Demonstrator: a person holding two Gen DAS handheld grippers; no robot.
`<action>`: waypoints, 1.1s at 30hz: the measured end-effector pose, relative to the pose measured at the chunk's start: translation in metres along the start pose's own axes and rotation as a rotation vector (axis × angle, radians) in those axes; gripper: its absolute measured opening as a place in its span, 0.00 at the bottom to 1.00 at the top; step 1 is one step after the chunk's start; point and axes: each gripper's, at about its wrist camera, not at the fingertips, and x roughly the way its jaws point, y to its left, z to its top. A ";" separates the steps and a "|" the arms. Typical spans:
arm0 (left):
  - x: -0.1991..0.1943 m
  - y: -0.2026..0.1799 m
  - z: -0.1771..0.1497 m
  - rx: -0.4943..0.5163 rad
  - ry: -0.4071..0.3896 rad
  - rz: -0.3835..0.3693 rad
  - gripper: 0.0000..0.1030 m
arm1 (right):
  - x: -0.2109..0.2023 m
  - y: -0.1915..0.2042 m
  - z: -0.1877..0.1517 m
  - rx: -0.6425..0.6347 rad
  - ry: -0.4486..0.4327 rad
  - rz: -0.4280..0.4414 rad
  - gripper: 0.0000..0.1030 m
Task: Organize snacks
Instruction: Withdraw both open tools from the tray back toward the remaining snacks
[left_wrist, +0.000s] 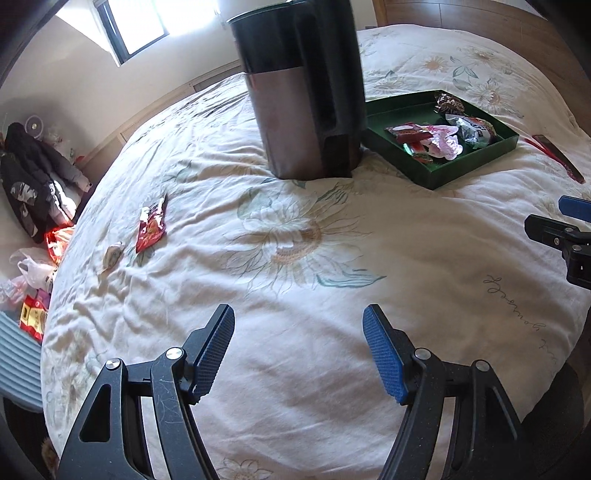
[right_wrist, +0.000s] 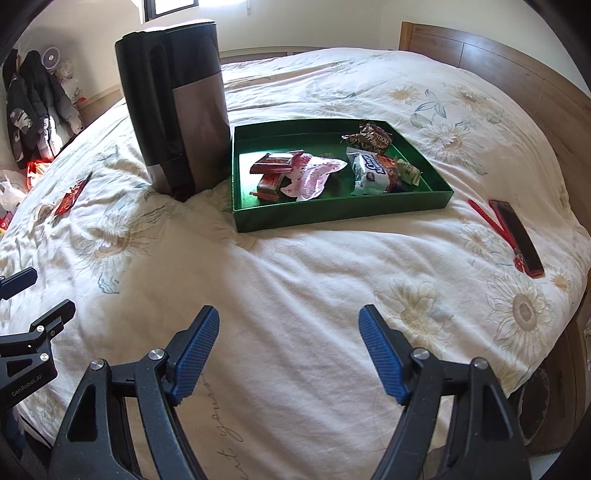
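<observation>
Two grippers are hovering over a bed covered with a cream floral quilt (right_wrist: 295, 258). The left gripper (left_wrist: 298, 350) is standing with its blue pads wide apart and nothing between them, above bare quilt. The right gripper (right_wrist: 288, 350) is likewise gaping and gripping nothing.

Beyond them a green tray (right_wrist: 332, 212) is sitting on the quilt, and several snacks are lying inside it: a brown wrapped snack (right_wrist: 369, 138) at its far right corner, a white and red packet (right_wrist: 371, 171) on the right side, a pink and white wrapper (right_wrist: 314, 173) near the middle, and red bars (right_wrist: 275, 164) touching the pink wrapper on its left. A small pale green packet (right_wrist: 408, 173) is peeking out beside the white one.

Just beside the tray's left wall a tall black and grey kettle (right_wrist: 184, 110) is standing upright on the quilt, pressing a dent into it.

Well apart from the tray, on the left of the bed, a red snack packet (left_wrist: 151, 225) is lying flat and loose. Near it a small pale piece (left_wrist: 112, 254) is resting on the quilt; it is too small to tell whether it is a sweet.

On the right side a red-cased phone (right_wrist: 517, 238) is lying by a red strap (right_wrist: 491, 225).

Dark jackets (left_wrist: 29, 181) are hanging by the wall at the left.
</observation>
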 end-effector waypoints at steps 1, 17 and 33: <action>0.000 0.005 -0.004 -0.007 0.004 0.007 0.65 | -0.001 0.004 0.000 -0.001 -0.002 0.005 1.00; 0.006 0.081 -0.052 -0.168 0.060 0.070 0.65 | -0.010 0.063 -0.012 -0.067 -0.003 0.061 1.00; 0.009 0.118 -0.075 -0.253 0.069 0.074 0.65 | -0.014 0.098 -0.016 -0.129 0.012 0.074 1.00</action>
